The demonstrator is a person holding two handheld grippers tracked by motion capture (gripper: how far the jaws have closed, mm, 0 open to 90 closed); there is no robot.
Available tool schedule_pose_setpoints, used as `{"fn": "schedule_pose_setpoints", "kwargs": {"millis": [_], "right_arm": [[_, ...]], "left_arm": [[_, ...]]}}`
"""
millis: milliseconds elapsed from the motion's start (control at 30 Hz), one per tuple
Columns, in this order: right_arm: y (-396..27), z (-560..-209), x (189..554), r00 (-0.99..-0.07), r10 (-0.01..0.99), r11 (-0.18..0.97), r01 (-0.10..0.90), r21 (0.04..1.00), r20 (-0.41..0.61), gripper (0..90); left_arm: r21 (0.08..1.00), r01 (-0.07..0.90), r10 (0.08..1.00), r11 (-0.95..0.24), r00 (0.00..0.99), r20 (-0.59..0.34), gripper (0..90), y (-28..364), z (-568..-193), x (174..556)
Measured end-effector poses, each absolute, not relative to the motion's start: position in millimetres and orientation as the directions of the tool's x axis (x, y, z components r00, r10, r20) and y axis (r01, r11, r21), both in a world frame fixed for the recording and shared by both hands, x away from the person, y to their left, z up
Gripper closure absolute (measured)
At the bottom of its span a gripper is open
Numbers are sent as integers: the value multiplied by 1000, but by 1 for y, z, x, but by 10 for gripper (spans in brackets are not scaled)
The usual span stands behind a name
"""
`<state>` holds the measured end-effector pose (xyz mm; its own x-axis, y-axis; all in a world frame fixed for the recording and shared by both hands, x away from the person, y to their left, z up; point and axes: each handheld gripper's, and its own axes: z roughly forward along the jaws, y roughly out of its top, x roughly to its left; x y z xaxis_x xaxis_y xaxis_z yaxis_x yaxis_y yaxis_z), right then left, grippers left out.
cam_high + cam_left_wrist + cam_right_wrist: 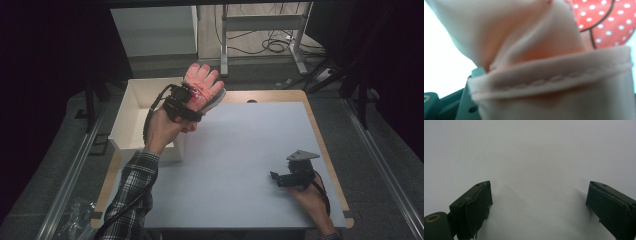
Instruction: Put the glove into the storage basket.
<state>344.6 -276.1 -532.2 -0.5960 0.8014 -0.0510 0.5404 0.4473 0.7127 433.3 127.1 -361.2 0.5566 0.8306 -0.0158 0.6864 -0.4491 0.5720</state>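
Note:
A pink glove [202, 86] with a grey cuff is held up in the air over the table's far left, beside the white box [131, 117]. My left gripper [186, 100] is shut on it. In the left gripper view the pink fabric [544, 75] with a stitched hem and a red polka-dot patch [609, 22] presses right against the camera and hides the jaws. My right gripper [276, 178] rests low over the white table sheet [240, 150] at the near right, its jaws wide apart. The right gripper [539, 202] has nothing between them but bare sheet.
The open white box stands at the table's left edge, just under and behind the raised glove. The wooden table rim [327, 150] runs along the right. Desk legs and cables [272, 42] lie on the floor beyond the far edge.

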Motion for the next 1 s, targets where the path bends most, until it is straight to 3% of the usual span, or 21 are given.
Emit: {"fn": "schedule_pose_setpoints", "kwargs": {"millis": [333,1000], "right_arm": [[-276,-532,345,-596,801,449,540,712,-53,68],[-276,-532,345,-596,802,448,540,712,-53,68]], "left_arm": [[580,721,888,-379,460,9,403,162,-350,438],[576,790,963,-208,267,-19,390,227,-377,445]]}}
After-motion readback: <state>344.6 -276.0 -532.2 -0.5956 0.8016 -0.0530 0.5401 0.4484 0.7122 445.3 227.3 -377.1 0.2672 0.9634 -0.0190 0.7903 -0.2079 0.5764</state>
